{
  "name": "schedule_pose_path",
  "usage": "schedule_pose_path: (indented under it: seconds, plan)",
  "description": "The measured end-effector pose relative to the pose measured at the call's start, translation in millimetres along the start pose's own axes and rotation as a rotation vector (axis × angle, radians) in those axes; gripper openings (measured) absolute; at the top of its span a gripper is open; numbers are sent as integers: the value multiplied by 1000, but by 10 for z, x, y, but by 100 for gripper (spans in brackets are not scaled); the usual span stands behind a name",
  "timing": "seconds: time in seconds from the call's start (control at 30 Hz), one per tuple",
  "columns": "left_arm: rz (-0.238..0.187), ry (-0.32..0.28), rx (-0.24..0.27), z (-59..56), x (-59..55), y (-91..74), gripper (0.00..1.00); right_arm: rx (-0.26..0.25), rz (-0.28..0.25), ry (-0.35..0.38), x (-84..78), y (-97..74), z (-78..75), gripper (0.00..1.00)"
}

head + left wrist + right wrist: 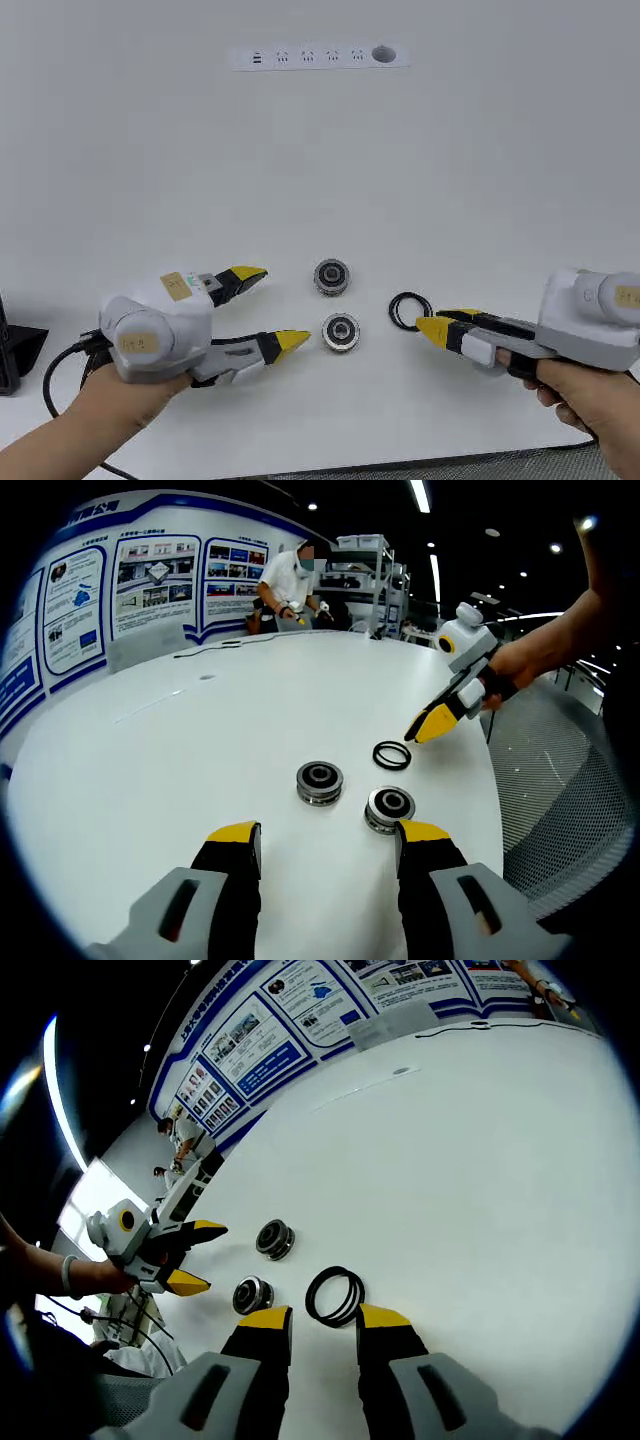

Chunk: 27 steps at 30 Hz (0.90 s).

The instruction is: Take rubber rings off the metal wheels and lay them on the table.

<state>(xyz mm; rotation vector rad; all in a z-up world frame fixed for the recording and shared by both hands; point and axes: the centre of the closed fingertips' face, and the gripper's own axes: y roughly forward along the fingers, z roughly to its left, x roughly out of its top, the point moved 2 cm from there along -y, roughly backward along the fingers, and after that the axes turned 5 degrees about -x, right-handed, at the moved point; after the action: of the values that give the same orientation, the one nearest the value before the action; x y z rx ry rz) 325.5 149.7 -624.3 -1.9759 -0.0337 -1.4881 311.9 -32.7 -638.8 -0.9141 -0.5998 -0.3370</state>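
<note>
Nearest in the head view, at 7 o'clock, the left gripper (270, 306) holds its jaws wide apart and empty. At 4 o'clock the right gripper (437, 330) points at the black rubber rings (410, 311), which lie flat on the bench (320, 180).

In the left gripper view the near wheel (389, 807) looks bare silver, and the far wheel (320, 781) has a dark rim.

In the right gripper view the jaws are a little apart and grip nothing; the rings lie just ahead. I judge about half is done: the far wheel seems still to carry its rings.
</note>
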Motion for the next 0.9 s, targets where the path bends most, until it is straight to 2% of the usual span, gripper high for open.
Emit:
schedule_pose_path:
  seconds: [0.2, 0.37, 0.5, 0.63, 0.9]
  plan:
    - [-9, -7, -3, -89, -4, -68, 56, 4, 12, -74, -51, -34, 73, 34]
    - [-14, -12, 4, -135, -14, -133, 58, 9, 19, -90, -82, -61, 100, 40]
    - [-18, -17, 14, -161, -12, -194, 59, 3, 14, -139, -91, -91, 119, 43]
    - [-19, -18, 21, -201, -20, -247, 60, -2, 13, -185, -98, -127, 146, 51]
    - [-25, -22, 33, -285, -41, -344, 61, 1, 36, -271, -185, -167, 213, 56]
